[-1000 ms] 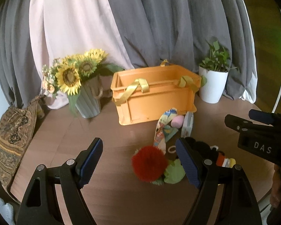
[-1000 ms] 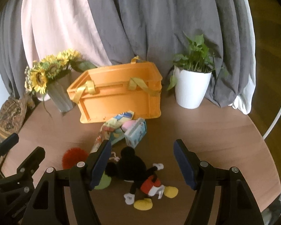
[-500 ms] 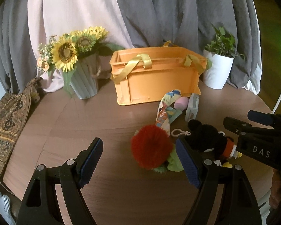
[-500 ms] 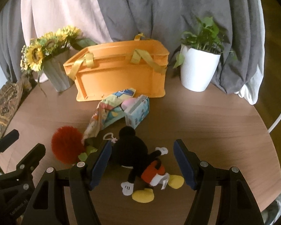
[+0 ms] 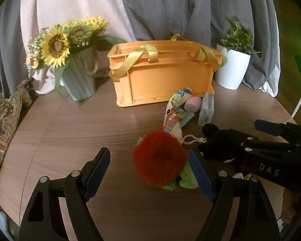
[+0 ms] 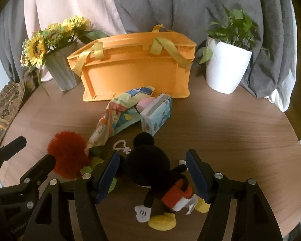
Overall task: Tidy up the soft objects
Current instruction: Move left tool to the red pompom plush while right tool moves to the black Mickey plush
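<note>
A red fluffy pompom toy (image 5: 159, 157) with green leaves lies on the round wooden table (image 5: 70, 132), between the fingers of my open left gripper (image 5: 150, 170), nearer the right finger. A black mouse plush (image 6: 150, 166) with red shorts lies face down between the fingers of my open right gripper (image 6: 152, 172). Behind them lie a colourful cloth (image 6: 118, 114), a pink soft ball (image 5: 192, 103) and a pale blue tissue pack (image 6: 156, 114). An orange basket (image 5: 162, 76) with yellow ribbon handles stands beyond them. The pompom (image 6: 67, 154) also shows in the right wrist view.
A grey vase of sunflowers (image 5: 78, 78) stands left of the basket. A white potted plant (image 6: 226, 66) stands to its right. A patterned fabric bag (image 5: 2, 124) hangs over the table's left edge. Grey and pink curtains hang behind.
Both grippers have moved forward and down toward the toys. The pompom now sits between the left fingers and the mouse plush between the right fingers. Both remain open.
</note>
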A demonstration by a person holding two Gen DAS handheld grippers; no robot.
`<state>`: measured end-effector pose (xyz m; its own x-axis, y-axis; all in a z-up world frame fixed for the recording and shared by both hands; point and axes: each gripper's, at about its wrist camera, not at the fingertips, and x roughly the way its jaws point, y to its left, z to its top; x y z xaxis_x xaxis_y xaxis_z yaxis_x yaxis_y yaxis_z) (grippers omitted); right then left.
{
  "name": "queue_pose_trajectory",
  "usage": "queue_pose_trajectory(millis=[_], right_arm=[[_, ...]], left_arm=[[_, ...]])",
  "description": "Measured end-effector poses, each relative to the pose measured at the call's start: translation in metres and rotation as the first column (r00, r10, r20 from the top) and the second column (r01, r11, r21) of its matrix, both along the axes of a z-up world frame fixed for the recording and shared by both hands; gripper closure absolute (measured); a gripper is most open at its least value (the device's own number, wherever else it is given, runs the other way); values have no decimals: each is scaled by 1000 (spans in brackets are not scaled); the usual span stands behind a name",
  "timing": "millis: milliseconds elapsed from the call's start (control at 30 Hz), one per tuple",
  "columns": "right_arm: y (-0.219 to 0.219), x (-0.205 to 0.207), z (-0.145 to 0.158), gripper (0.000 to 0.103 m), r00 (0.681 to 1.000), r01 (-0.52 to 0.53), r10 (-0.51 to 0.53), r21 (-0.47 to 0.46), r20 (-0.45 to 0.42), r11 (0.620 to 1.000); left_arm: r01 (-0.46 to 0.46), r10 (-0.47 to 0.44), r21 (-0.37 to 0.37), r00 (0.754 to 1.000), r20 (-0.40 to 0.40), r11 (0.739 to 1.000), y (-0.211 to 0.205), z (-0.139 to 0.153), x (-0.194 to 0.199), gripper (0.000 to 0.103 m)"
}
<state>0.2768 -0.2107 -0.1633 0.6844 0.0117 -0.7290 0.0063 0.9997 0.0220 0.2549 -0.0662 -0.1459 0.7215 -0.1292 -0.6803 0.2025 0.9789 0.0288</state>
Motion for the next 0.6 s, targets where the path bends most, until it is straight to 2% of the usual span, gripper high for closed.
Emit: queue_pose_trajectory(millis=[600], right_arm=[[2,24,-30,34,998,-52,52,-2,-48,999]], left_arm=[[6,-7,-13,998,-56,1000,-7,-28,23,23]])
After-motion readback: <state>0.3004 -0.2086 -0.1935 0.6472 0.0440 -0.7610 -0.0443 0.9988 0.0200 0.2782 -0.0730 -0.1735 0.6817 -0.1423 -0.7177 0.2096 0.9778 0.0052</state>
